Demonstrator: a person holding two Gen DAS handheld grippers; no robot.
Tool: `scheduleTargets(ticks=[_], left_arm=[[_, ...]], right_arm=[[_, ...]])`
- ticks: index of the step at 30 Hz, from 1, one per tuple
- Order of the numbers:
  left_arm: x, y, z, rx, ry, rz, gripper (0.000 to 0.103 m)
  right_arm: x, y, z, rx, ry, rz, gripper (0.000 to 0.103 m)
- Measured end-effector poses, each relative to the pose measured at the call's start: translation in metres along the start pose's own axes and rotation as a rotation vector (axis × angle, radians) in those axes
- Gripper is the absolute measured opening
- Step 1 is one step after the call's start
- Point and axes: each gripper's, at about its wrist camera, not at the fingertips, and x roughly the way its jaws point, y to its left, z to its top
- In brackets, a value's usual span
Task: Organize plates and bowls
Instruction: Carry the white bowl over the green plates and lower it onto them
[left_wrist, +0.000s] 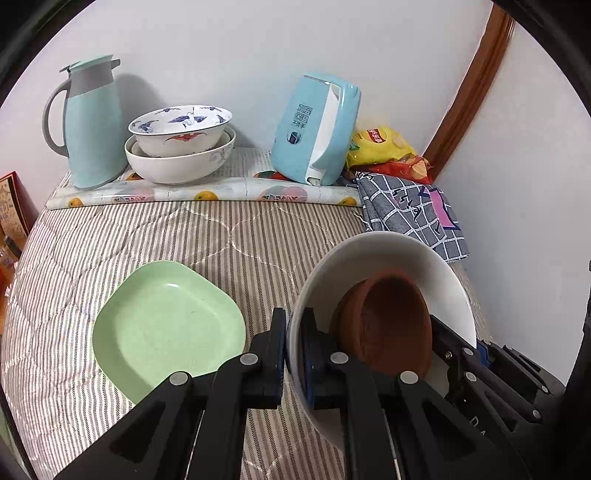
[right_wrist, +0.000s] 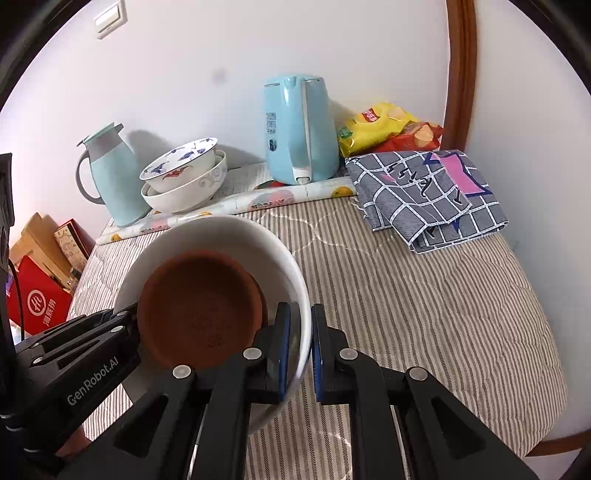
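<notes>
My left gripper (left_wrist: 293, 354) and right gripper (right_wrist: 301, 350) each pinch the rim of the white bowl (left_wrist: 388, 254), above the striped table (left_wrist: 221, 236). A brown bowl (left_wrist: 391, 317) sits inside it.

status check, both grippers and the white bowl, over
Left gripper and right gripper both clamped on white bowl rim. Brown dish inside. Green plate beside it.
</notes>
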Motion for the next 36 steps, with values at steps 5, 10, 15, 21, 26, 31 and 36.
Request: scheduleTargets(ticks=[5, 10, 15, 21, 26, 31, 36], left_arm=[[-0.001, 0.008, 0.000, -0.011, -0.002, -0.004, 0.008], [-0.003, 0.020, 0.001, -0.028, -0.005, 0.000, 0.008], [-0.005, 0.035, 0.002, -0.051, -0.005, 0.005, 0.008], [-0.006, 0.053, 0.004, -0.069, -0.005, 0.023, 0.008], [-0.005, 0.069, 0.005, -0.084, -0.004, 0.038, 0.008], [-0.002, 0.085, 0.006, -0.105, 0.000, 0.048, 0.008], [0.004, 0.097, 0.005, -0.119, 0.008, 0.055, 0.008]], right_arm=[[0.000, 0.007, 0.001, -0.007, -0.002, -0.002, 0.010], [0.003, 0.018, 0.003, -0.020, 0.005, 0.002, 0.010], [0.008, 0.033, 0.003, -0.036, 0.011, 0.008, 0.010], [0.015, 0.049, 0.003, -0.054, 0.016, 0.025, 0.010], [0.024, 0.064, 0.003, -0.064, 0.026, 0.041, 0.010], [0.032, 0.078, 0.004, -0.081, 0.036, 0.050, 0.010], [0.041, 0.088, 0.003, -0.094, 0.051, 0.057, 0.010]])
